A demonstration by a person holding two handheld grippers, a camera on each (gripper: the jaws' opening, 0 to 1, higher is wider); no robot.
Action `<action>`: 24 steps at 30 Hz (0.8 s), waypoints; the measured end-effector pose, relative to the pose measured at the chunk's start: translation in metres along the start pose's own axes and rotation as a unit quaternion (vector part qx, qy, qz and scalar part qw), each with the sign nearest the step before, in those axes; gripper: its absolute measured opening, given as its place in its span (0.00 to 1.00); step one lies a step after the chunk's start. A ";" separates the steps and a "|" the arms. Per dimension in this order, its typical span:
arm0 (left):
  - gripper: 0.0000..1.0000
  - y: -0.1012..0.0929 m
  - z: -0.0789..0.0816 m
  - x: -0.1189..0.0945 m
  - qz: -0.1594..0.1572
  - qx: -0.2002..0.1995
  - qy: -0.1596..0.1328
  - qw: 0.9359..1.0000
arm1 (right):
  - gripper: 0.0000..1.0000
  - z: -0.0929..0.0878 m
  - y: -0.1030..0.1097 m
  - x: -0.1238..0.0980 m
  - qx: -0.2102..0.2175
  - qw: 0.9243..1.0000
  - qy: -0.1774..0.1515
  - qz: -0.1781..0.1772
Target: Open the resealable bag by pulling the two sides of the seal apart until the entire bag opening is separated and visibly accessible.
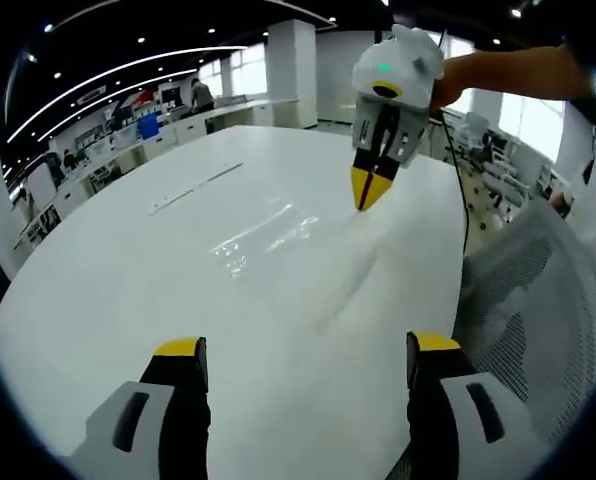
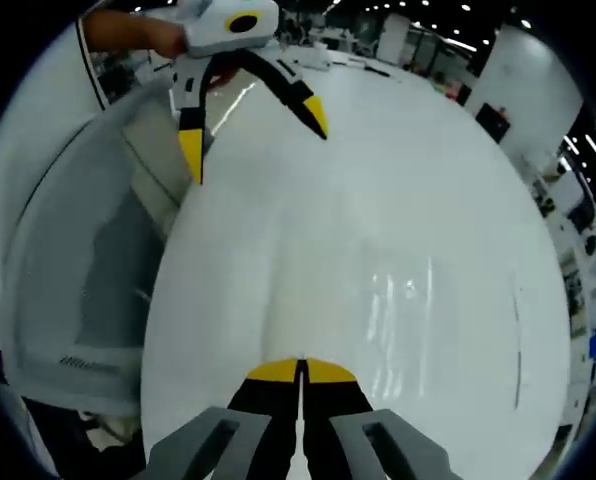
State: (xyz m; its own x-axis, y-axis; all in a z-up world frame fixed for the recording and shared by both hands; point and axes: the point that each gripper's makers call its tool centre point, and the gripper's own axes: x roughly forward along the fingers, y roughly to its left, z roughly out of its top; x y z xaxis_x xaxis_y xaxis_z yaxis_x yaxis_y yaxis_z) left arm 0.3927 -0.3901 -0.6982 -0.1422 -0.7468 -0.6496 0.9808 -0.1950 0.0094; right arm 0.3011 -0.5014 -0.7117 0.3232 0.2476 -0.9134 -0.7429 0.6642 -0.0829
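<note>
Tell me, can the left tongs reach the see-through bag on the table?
Probably yes. The left tongs are open and point toward the clear bag, with just bare white table between them. The right tongs sit shut at its far edge.

Two handheld tongs with yellow tips, black jaws and pale grey bodies

The left tongs [image 1: 306, 352] have black jaws capped in yellow, each set in a light grey housing with a dark slot. Seen from the right gripper view, they [image 2: 253, 125] carry a grey-white body on top. The right tongs [image 2: 301, 372] share the black jaws, yellow tips and grey slotted housings; from the left gripper view, they [image 1: 371, 188] show a white rounded body with a small green light and a black cable trailing behind.
</note>
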 end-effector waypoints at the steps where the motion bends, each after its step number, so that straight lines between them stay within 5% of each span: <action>1: 0.77 0.000 0.001 0.001 -0.002 0.003 0.001 1.000 | 0.00 0.001 0.002 -0.001 -0.001 1.000 -0.001 0.002; 24: 0.46 -0.010 0.020 0.026 -0.054 0.096 0.026 0.994 | 0.00 0.012 0.022 -0.007 -0.049 0.999 0.008 0.010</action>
State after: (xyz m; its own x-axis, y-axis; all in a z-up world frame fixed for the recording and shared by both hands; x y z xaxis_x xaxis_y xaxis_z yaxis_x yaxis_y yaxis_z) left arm 0.3762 -0.4197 -0.7001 -0.2339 -0.6816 -0.6934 0.9155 -0.3944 0.0789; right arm 0.2893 -0.4805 -0.7022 0.2983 0.2476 -0.9218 -0.8027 0.5875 -0.1019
